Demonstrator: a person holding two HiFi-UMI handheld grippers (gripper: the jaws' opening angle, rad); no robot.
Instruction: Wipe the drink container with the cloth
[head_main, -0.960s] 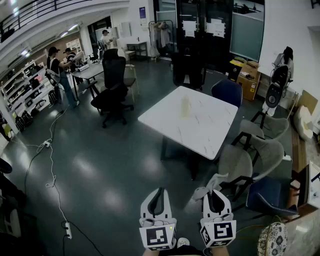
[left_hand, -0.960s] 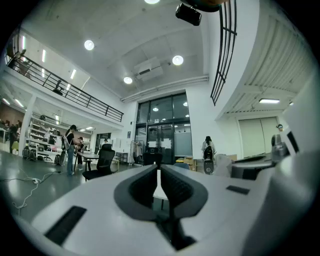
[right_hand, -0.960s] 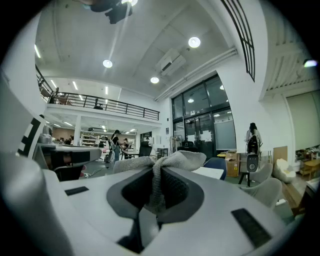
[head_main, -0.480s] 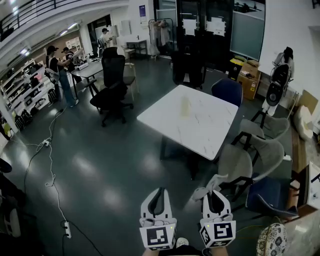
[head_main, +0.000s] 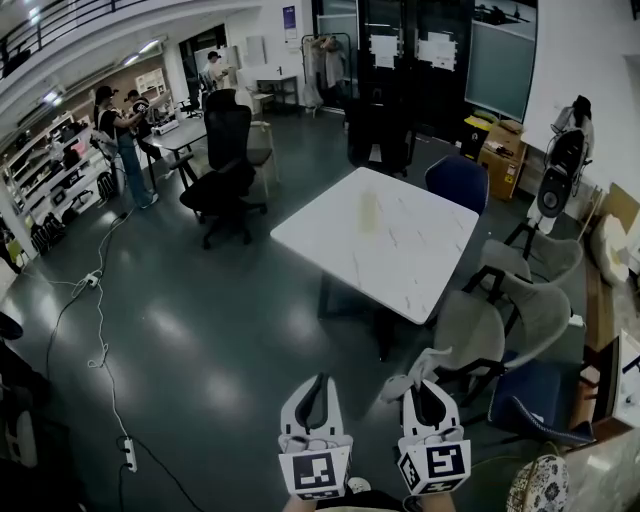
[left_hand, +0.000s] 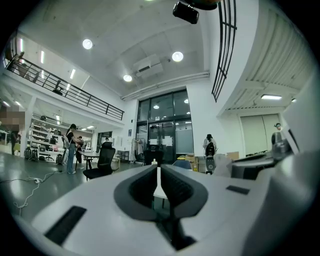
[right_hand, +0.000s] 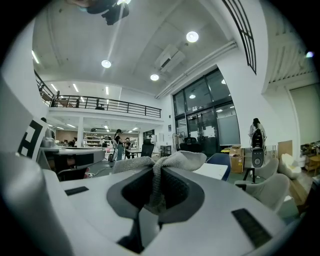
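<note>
The pale upright drink container is set on the white marble table, well ahead; the grey knitted cloth is clamped by the right gripper, and the left gripper is closed empty.

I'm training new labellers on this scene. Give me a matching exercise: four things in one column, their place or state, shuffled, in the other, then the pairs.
Things
1. left gripper
2. cloth
3. drink container
4. black office chair

Place or state
A. stands on the white table
B. shut, nothing between the jaws
C. stands left of the table
D. pinched in the right gripper

Pairs: 1-B; 2-D; 3-A; 4-C
</note>
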